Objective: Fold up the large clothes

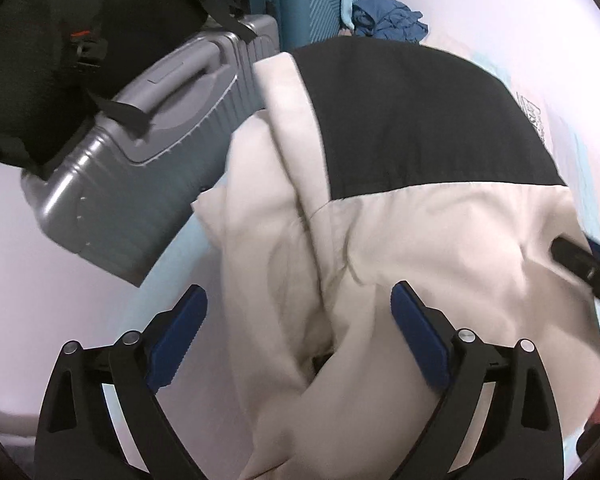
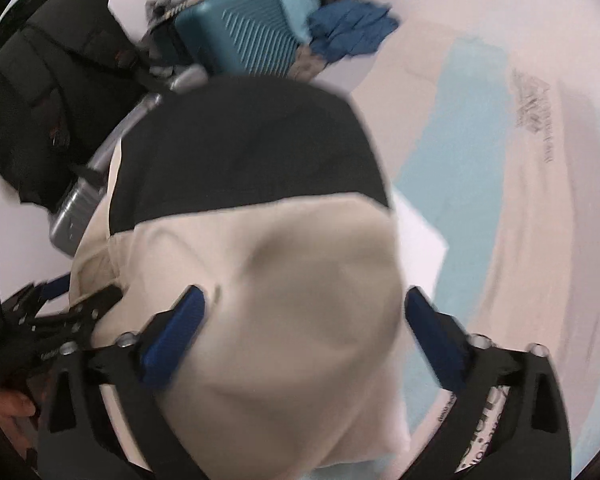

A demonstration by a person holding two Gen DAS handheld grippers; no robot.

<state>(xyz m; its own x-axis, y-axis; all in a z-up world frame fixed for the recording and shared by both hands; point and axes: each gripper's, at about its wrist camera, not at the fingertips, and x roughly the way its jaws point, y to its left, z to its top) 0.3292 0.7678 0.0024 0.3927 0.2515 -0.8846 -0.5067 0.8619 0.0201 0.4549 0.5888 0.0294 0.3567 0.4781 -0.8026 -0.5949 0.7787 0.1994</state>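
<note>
A large cream garment with a black upper panel (image 1: pixel 400 208) lies bunched on the pale bed surface; it also fills the middle of the right wrist view (image 2: pixel 268 264). My left gripper (image 1: pixel 300 320) is open, its blue pads either side of a cream fold that runs between them. My right gripper (image 2: pixel 304 324) is open too, with cream cloth lying between its spread pads. The right gripper's fingertip (image 1: pixel 576 260) shows at the right edge of the left wrist view. The left gripper (image 2: pixel 60 320) shows at the left of the right wrist view, against the cloth's edge.
A grey hard suitcase (image 1: pixel 140 168) lies just left of the garment, with a black bag (image 1: pixel 60 60) behind it. A teal suitcase (image 2: pixel 244 36) and a crumpled blue cloth (image 2: pixel 348 28) sit at the back. The bed sheet (image 2: pixel 520 200) has pale blue and pink bands.
</note>
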